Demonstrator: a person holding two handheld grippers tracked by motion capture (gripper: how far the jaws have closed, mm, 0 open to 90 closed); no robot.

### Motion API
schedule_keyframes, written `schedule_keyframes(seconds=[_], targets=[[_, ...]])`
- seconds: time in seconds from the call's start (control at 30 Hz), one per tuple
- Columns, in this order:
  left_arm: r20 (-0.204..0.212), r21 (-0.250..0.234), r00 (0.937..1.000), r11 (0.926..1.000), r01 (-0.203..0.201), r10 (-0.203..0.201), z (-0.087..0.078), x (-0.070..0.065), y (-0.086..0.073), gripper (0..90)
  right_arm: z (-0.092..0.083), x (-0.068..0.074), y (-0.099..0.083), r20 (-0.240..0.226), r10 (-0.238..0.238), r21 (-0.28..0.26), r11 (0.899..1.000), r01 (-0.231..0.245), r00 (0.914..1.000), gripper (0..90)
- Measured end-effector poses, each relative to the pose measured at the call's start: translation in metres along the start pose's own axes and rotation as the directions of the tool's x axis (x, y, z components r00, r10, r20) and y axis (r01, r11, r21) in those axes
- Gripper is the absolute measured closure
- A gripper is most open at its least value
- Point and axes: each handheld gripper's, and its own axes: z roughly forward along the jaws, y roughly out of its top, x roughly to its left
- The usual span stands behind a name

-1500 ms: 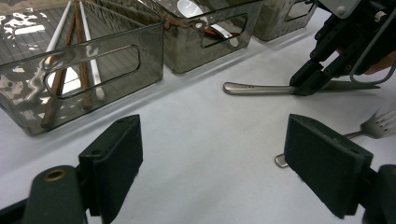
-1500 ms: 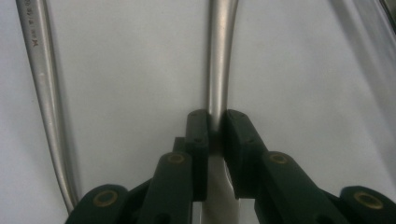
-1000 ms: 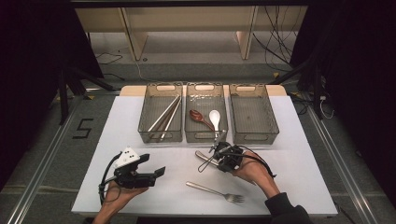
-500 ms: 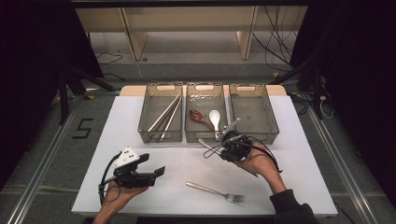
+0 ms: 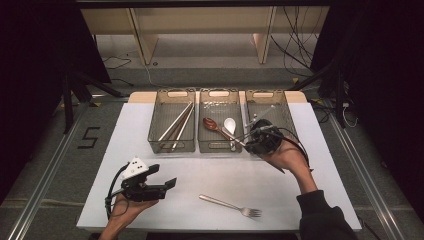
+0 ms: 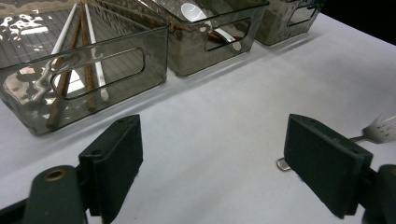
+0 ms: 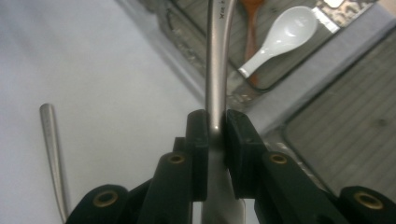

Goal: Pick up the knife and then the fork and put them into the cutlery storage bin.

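My right gripper (image 5: 252, 139) (image 7: 215, 119) is shut on the handle of a silver metal utensil (image 5: 235, 139) (image 7: 215, 56), and its head is hidden behind the jaws. It hangs above the near rims of the middle tray (image 5: 218, 148) and the empty right tray (image 5: 280, 115). The utensil's free end points over the middle tray, where a white spoon (image 5: 229, 123) (image 7: 285, 32) and a brown spoon (image 5: 210, 123) lie. My left gripper (image 5: 165, 177) (image 6: 210, 154) rests open at the front left. A silver fork (image 5: 231, 205) (image 6: 383, 130) lies on the white table to its right.
The left tray (image 5: 172, 145) (image 6: 116, 70) holds several chopsticks. All three clear trays stand in a row at the back of the white table (image 5: 200, 170). Dark floor and rails surround the table.
My right gripper has lifted the metal utensil off the table and carried it back and to the right, toward the trays. The left gripper and the fork have stayed put.
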Motion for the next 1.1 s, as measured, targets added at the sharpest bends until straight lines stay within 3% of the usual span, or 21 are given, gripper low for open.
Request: schedule_keyframes(seconds=[0.3,0.6,0.83,1.1], targets=[[0.000,-0.001,1.0000,1.0000,0.002,-0.002,0.000,0.000,0.000,19.1,-0.008,-0.040,0.007,0.067,0.088,0.004,0.996,-0.088,0.9939,80.7],[-0.002,-0.005,1.0000,1.0000,0.005,-0.005,0.000,0.001,0.000,19.1,-0.002,-0.077,0.013,0.130,0.174,0.037,0.983,-0.180,0.9761,80.6],[-0.001,-0.004,1.0000,1.0000,0.004,-0.004,0.000,0.001,0.000,19.1,0.004,-0.096,0.015,0.168,0.232,0.042,0.969,-0.242,0.9580,80.6],[0.002,-0.005,1.0000,1.0000,0.005,-0.005,0.000,0.001,0.000,19.1,0.015,-0.109,0.016,0.198,0.254,0.065,0.960,-0.271,0.9467,80.5]])
